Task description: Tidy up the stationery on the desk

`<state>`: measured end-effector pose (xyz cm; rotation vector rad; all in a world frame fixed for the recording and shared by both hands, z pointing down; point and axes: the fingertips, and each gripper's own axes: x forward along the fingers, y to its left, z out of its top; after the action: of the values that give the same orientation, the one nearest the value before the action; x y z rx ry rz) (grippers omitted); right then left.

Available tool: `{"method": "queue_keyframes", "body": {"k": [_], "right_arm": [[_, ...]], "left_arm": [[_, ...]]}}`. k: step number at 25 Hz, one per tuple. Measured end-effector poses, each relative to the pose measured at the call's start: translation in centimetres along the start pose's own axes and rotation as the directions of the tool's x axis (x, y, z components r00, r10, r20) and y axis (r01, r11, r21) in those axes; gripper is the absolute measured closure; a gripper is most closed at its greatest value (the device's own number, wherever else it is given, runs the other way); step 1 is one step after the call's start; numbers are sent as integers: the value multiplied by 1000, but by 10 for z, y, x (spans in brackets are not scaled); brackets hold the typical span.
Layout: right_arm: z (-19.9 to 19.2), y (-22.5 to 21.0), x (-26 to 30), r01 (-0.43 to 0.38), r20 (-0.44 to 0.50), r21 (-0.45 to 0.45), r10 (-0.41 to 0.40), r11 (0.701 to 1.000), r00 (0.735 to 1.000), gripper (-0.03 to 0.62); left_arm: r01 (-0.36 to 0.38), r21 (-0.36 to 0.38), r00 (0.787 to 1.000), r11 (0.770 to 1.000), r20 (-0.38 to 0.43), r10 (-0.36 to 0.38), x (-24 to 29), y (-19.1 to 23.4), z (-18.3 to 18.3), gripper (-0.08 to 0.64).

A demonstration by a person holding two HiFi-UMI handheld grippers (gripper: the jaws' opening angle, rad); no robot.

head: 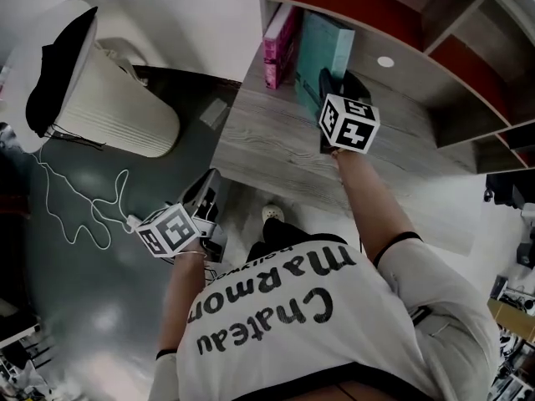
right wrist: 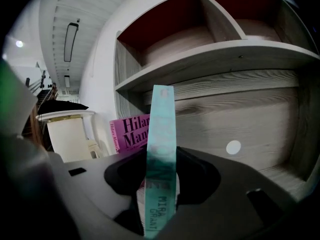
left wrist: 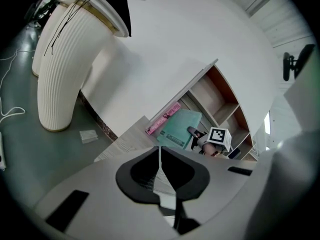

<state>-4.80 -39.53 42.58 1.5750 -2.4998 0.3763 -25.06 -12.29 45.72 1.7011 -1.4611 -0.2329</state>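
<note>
One teal book (right wrist: pixel 161 149) clamped at the spine in the right tongs (right wrist: pixel 160 184), upright, long axis vertical, at the back of the surface (head: pixel 276 140), just right of the pink book (right wrist: pixel 127 134). Left tongs (left wrist: pixel 160 169) closed on nothing, low and well apart from the surface. Probably only to slide the teal book left against the pink one, then let go.

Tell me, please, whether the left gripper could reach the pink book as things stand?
Probably yes: bare desk lies between the left gripper and the pink book, and the teal book in the right gripper stands beyond it. The left jaws are shut, though.
</note>
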Motion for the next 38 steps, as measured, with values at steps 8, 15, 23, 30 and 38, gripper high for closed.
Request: {"method": "queue_keyframes", "body": {"k": [8,15,23,30,38], "right_arm": [[0,17,9,43,69,-109,-36,993,997,414],[-4,29,6,81,99,-139,-67,987,993,411],[-16,48,0,86,79,-151,-75,985,994,411],[-33,68,-9,51,29,-153,-47,987,998,411],[-51,83,-10,8,-32,-122,-12,992,999,407]], "left_arm": [[2,-17,1000,1000,-19,-3,14,12,8,532],[-3,-27,1000,1000,-24,3,16,20,7,532],[-13,-36,1000,999,-25,12,12,24,3,532],[-20,-44,1000,999,-18,19,6,28,5,532],[-14,-56,1000,998,-11,14,7,31,9,532]]}}
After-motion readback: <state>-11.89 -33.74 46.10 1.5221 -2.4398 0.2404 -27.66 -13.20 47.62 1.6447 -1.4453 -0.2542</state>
